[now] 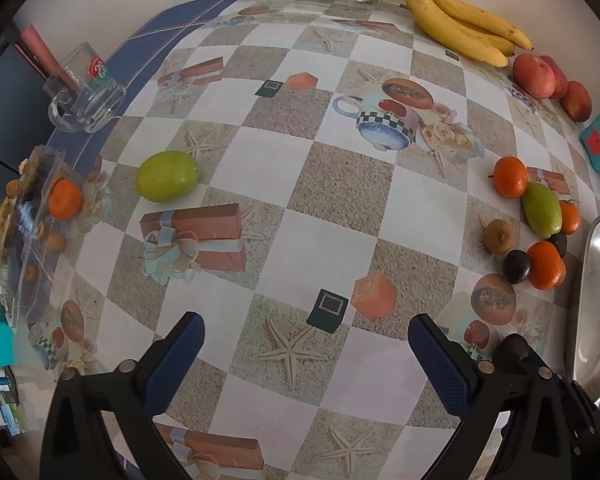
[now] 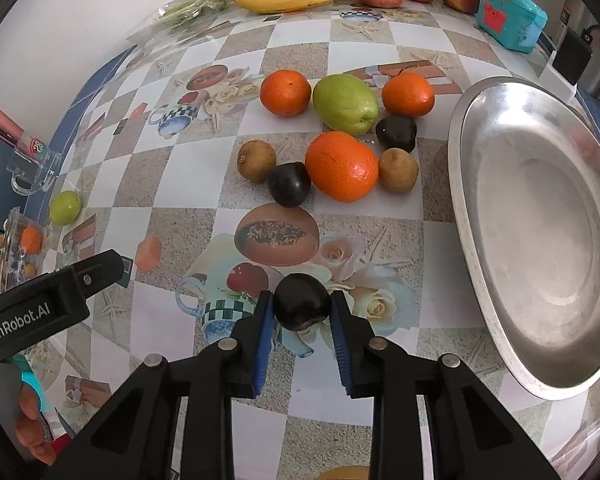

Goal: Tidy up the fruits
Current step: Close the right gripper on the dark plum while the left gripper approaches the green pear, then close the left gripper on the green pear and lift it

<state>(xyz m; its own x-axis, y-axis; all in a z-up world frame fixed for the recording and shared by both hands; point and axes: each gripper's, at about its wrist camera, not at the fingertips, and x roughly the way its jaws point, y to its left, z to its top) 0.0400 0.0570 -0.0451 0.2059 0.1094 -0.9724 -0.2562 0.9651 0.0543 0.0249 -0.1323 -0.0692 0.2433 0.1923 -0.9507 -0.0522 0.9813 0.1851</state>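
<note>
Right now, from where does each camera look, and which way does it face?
Left wrist: on the left tool, open, facing across the table to the bananas; the right tool's tip shows at lower right.
Right wrist: on the right tool, shut on a dark plum, facing the fruit pile and metal tray; the left tool shows at left.
Shared: bananas, tray.

Left gripper (image 1: pixel 306 344) jaws wide apart, nothing between them, hovering over checkered tablecloth (image 1: pixel 340 184). Ahead-left of the fingers: lone green fruit (image 1: pixel 167 176), and further left a clear box (image 1: pixel 32 232) with an orange (image 1: pixel 64 199). Ahead-right: fruit cluster (image 1: pixel 536 224). Far ahead-right: bananas (image 1: pixel 464 20). Metal tray (image 1: pixel 598 312) just right of the right finger.
</note>
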